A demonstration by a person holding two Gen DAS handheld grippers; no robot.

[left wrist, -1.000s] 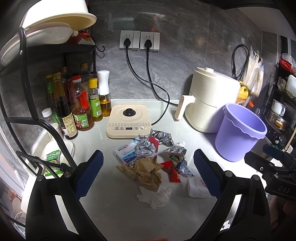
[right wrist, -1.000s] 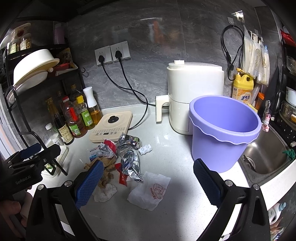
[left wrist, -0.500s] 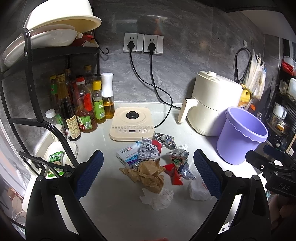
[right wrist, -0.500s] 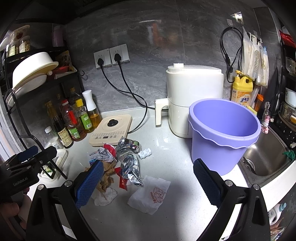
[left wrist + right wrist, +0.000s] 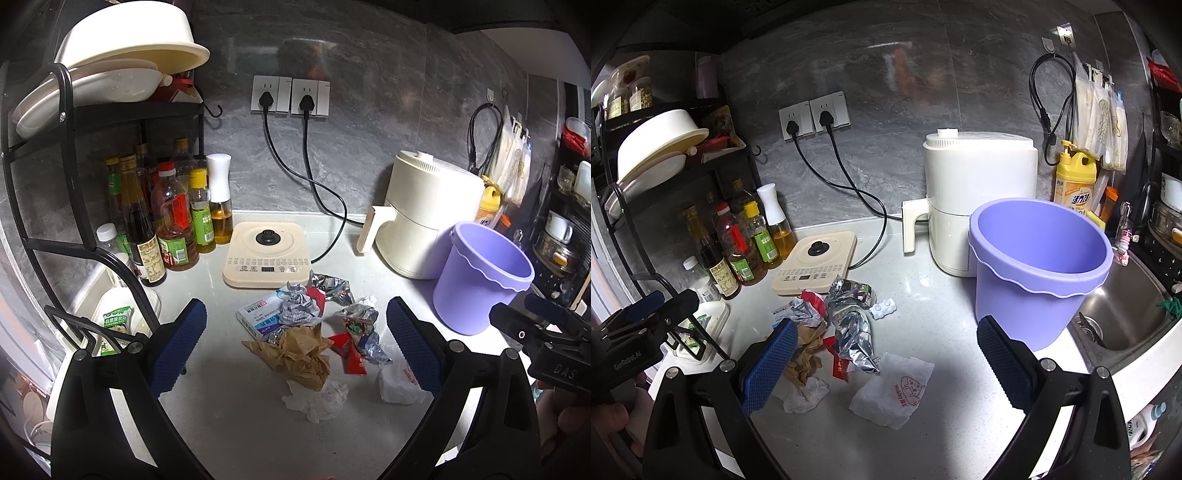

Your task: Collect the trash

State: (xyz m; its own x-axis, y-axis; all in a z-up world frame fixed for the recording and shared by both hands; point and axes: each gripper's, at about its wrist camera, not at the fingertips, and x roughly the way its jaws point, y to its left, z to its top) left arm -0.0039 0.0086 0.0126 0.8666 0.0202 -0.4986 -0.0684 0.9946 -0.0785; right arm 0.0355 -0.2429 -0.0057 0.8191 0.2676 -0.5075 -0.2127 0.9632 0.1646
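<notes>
A pile of trash lies on the counter: crumpled brown paper (image 5: 299, 350), a white tissue (image 5: 319, 400), a white printed wrapper (image 5: 894, 391), silver foil bags (image 5: 851, 325), red wrappers (image 5: 349, 356) and a small box (image 5: 258, 315). A purple bucket (image 5: 1039, 266) stands right of the pile. My left gripper (image 5: 295, 347) is open and empty, held above the pile. My right gripper (image 5: 886, 363) is open and empty, above the white wrapper and left of the bucket.
A cream induction cooker (image 5: 267, 253) sits behind the pile. Several sauce bottles (image 5: 173, 221) stand under a black dish rack (image 5: 74, 122) at left. A white air fryer (image 5: 979, 199) is behind the bucket. A steel sink (image 5: 1123, 314) lies at right.
Both grippers have pulled back and risen slightly; the trash pile and bucket look smaller and farther. Nothing was grasped; jaws stay open.
</notes>
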